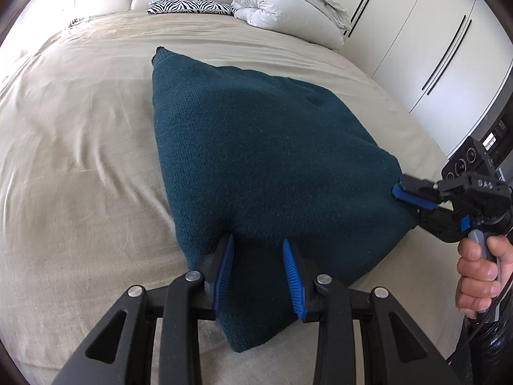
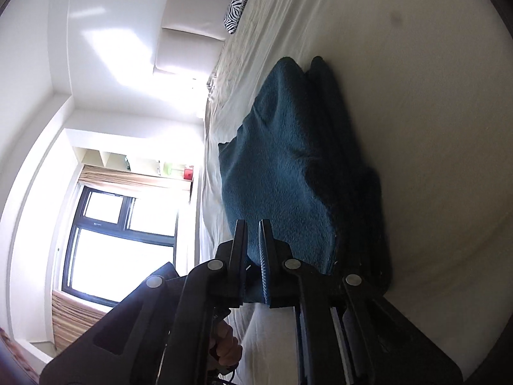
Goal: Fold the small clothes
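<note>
A dark teal knitted garment lies on the beige bed, lifted at its near edge. My left gripper has its jaws apart, with the garment's near corner passing between the blue pads. My right gripper shows at the right in the left wrist view, shut on the garment's right corner. In the rolled right wrist view my right gripper pinches a fold of the teal garment, which hangs up off the bed.
A folded white duvet and a zebra-print pillow lie at the bed's head. White wardrobes stand at the right. A window and shelves show in the right wrist view.
</note>
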